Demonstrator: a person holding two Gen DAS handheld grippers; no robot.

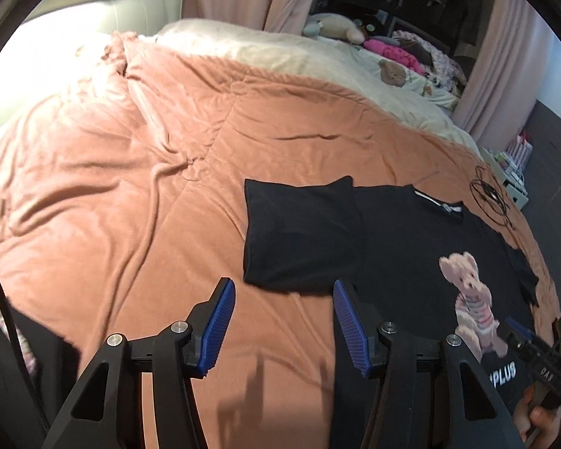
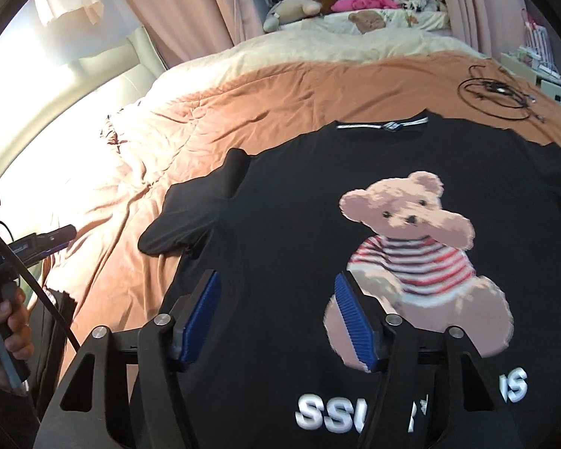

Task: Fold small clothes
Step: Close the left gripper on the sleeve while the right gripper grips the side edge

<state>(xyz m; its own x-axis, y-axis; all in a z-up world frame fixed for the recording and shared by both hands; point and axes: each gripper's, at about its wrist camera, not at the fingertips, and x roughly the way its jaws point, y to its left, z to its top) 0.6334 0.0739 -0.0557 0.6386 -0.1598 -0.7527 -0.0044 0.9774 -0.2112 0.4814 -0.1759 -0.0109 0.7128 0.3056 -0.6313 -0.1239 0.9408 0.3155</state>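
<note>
Lying flat, front up: black T-shirt on the orange blanket, bear print showing.
Left gripper and right gripper both spread wide, holding nothing, above the shirt's lower part.

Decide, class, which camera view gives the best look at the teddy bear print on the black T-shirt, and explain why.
The right wrist view: the teddy bear print sits large near its centre, on the black T-shirt, face and striped top visible. The left wrist view shows the print small, squeezed at the right edge.
</note>
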